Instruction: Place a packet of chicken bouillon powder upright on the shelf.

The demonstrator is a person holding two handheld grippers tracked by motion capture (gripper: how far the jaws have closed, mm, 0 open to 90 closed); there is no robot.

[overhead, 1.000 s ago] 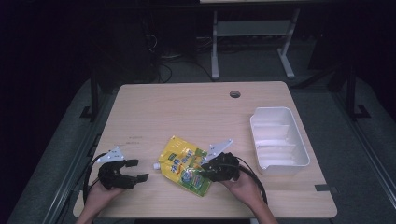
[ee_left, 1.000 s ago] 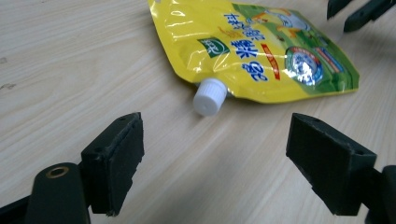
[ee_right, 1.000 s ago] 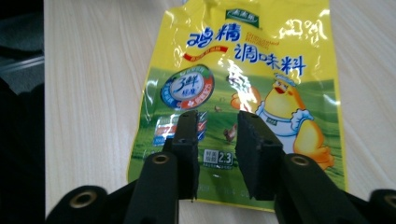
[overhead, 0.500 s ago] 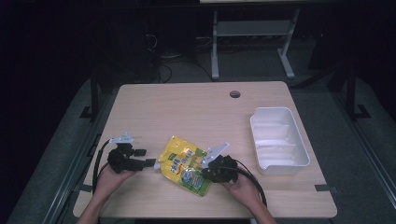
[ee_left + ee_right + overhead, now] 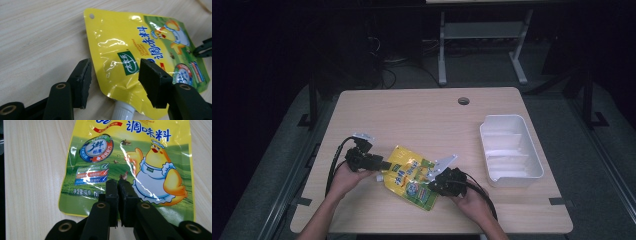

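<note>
Since earlier, my left gripper (image 5: 113, 77) had reached the one yellow pouch (image 5: 411, 176), jaws wide astride its spout corner. My right gripper (image 5: 118, 185) pinched that pouch's bottom edge; one white tray (image 5: 532, 165) stood apart.

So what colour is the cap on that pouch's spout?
White: the cap on the pouch, clearest in the left gripper view.
</note>
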